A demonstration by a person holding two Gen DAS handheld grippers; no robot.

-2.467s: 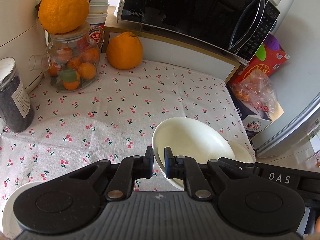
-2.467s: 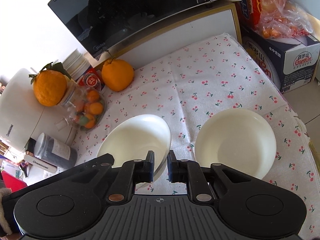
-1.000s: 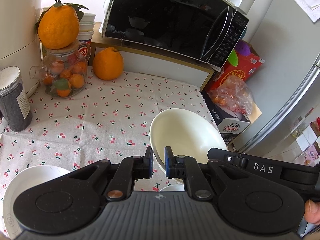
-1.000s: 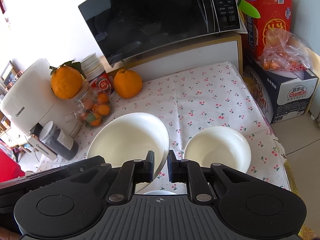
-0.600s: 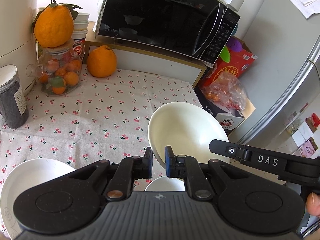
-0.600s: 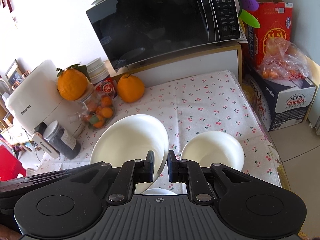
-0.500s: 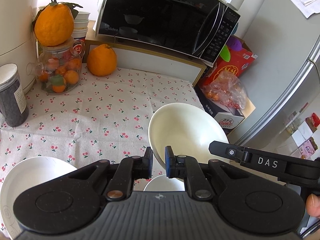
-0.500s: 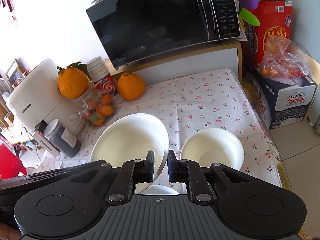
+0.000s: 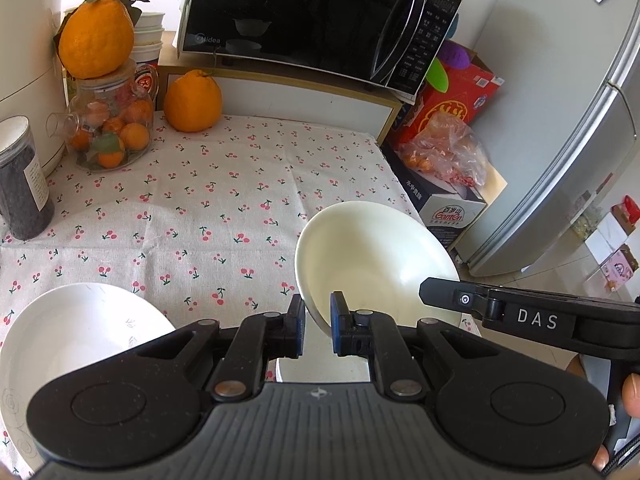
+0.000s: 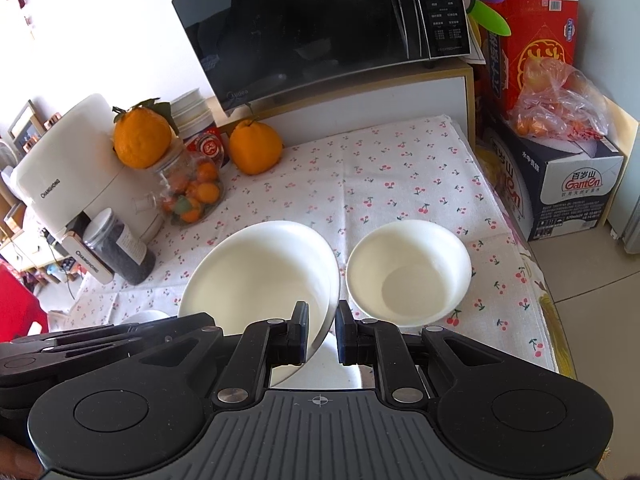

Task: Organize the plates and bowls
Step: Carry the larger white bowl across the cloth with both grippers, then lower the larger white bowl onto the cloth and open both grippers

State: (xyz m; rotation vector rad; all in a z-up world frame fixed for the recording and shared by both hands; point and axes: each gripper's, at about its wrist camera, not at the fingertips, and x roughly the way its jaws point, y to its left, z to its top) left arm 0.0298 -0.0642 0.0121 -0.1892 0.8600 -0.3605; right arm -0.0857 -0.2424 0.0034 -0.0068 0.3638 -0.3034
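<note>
A wide white bowl (image 9: 372, 256) hangs tilted above the cherry-print tablecloth (image 9: 208, 200). My left gripper (image 9: 317, 328) is shut on its near left rim. My right gripper (image 10: 322, 334) is shut on the opposite rim of the same bowl (image 10: 264, 272). In the left wrist view the right gripper's black body (image 9: 536, 318) reaches in from the right. A smaller white bowl (image 10: 408, 268) stands on the cloth to the right of the held one. A white plate (image 9: 80, 336) lies at the near left. Another white dish (image 9: 320, 366) shows partly under the fingers.
A black microwave (image 9: 312, 20) stands on a shelf at the back. An orange (image 9: 192, 102), a glass jar of small oranges (image 9: 112, 124), a dark canister (image 9: 22, 184) and a white appliance (image 10: 68, 176) line the back left. Cardboard boxes (image 10: 560, 176) and a fridge (image 9: 568, 160) stand off the table's right edge.
Both grippers and the bowl between them have drawn back from the microwave toward the near table edge. The white dish under the fingers has come into view. Both grips hold unchanged.
</note>
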